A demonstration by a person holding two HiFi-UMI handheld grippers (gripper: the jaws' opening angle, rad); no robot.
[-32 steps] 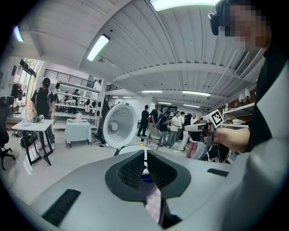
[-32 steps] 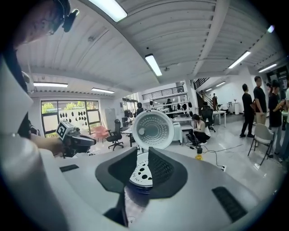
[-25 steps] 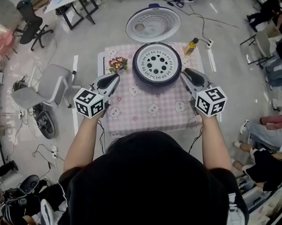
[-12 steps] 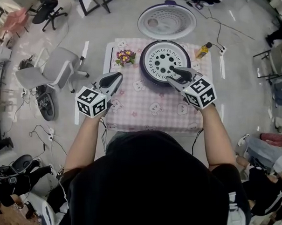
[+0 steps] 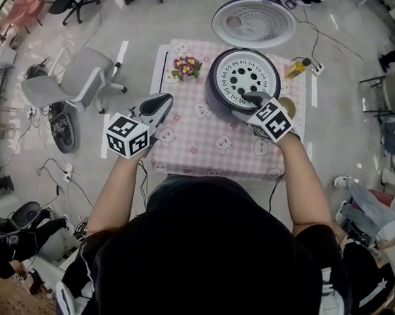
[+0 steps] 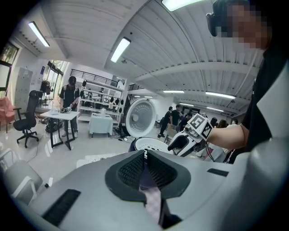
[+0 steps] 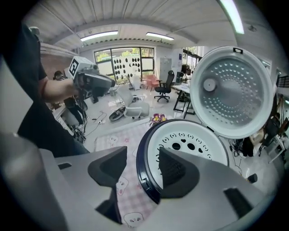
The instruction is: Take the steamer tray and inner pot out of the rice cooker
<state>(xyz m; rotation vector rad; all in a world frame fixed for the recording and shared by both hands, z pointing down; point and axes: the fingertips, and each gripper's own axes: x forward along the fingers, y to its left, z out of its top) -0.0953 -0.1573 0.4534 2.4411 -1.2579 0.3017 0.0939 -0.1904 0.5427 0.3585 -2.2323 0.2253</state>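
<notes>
The rice cooker [image 5: 215,87] stands at the far right of the table with its lid [image 5: 253,22] swung open. The white steamer tray [image 5: 244,78], full of holes, sits in its top and hides the inner pot. My right gripper [image 5: 251,99] is over the cooker's near edge. Its jaws have just been opening and stand open [image 7: 142,155], with the dark blue rim [image 7: 141,173] between them untouched and one jaw over the steamer tray [image 7: 192,139]. My left gripper [image 5: 159,108] hovers left of the cooker, shut on nothing [image 6: 145,159].
A pink checked cloth covers the table [image 5: 203,147]. A small flower pot [image 5: 186,66] stands at its far left and a yellow bottle [image 5: 296,69] at the far right. A grey chair [image 5: 83,77] is left of the table, with cables on the floor.
My right gripper has dropped forward and tilted down onto the cooker's near rim while its jaws spread apart. My left gripper has drifted slightly and stayed shut.
</notes>
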